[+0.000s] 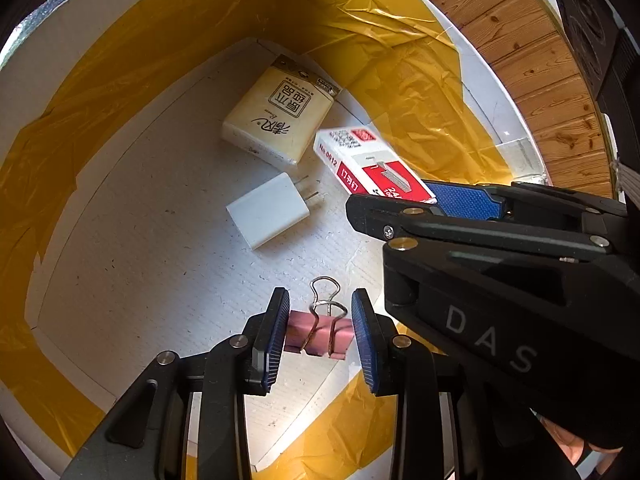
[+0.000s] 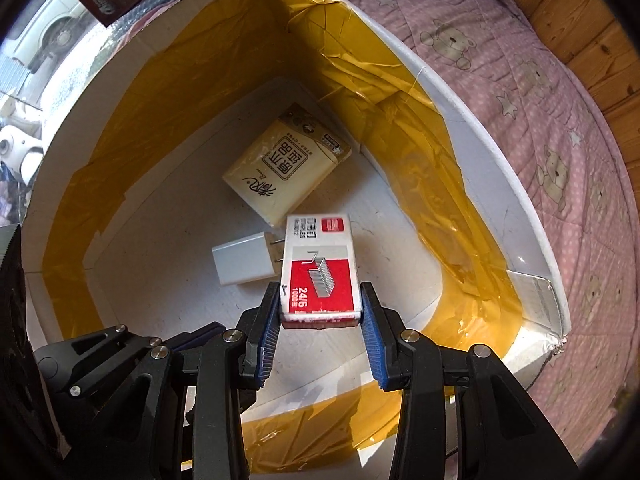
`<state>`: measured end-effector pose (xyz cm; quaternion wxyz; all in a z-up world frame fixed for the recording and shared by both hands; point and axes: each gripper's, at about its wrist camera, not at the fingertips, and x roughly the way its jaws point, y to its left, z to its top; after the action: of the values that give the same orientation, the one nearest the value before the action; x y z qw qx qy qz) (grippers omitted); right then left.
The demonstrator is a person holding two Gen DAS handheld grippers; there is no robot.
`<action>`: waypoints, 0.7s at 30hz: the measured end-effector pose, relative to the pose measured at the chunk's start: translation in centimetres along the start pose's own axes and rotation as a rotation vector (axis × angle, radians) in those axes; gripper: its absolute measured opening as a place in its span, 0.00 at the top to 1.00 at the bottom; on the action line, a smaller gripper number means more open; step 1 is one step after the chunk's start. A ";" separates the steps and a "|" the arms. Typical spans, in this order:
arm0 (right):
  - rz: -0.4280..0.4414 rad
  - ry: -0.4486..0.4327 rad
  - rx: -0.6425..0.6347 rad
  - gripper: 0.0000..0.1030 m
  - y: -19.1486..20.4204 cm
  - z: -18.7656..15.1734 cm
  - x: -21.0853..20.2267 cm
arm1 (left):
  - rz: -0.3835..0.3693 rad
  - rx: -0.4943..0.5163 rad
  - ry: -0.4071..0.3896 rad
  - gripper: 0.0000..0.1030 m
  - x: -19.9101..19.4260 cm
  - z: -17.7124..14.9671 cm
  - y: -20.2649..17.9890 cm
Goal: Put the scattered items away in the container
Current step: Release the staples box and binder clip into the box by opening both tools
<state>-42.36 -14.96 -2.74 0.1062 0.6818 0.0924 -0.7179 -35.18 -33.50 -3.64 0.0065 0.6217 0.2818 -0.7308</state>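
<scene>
Inside the box (image 2: 492, 184), the tissue pack (image 2: 286, 170) lies toward the far corner, with the charger (image 2: 246, 258) nearer and to its left. The staple box (image 2: 320, 268) is between the right claw (image 2: 320, 320) fingers above the box floor. The box sits on a bed (image 2: 540, 80).

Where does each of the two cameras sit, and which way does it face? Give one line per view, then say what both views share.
Left wrist: on the left gripper, looking down into the box; its fingers grip a pink binder clip, the right gripper enters from the right.
Right wrist: on the right gripper, facing into the box; its fingers hold the staple box, a pink bedspread beyond.
Shared: tissue pack, white charger, staple box.
</scene>
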 end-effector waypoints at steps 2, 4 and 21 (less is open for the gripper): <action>-0.001 -0.007 0.004 0.56 0.0 -0.2 -0.1 | 0.009 0.000 -0.006 0.62 -0.1 0.0 0.0; -0.004 -0.016 0.000 0.56 0.0 -0.4 -0.4 | 0.017 0.000 -0.014 0.58 -0.4 -0.1 0.1; 0.067 -0.189 0.059 0.56 0.1 -4.5 -6.7 | -0.019 0.030 -0.080 0.58 -5.3 -2.6 1.6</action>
<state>-37.66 -13.57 3.66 0.1184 0.6165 0.0379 -0.7774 -31.02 -35.53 0.38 0.0015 0.5892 0.2763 -0.7593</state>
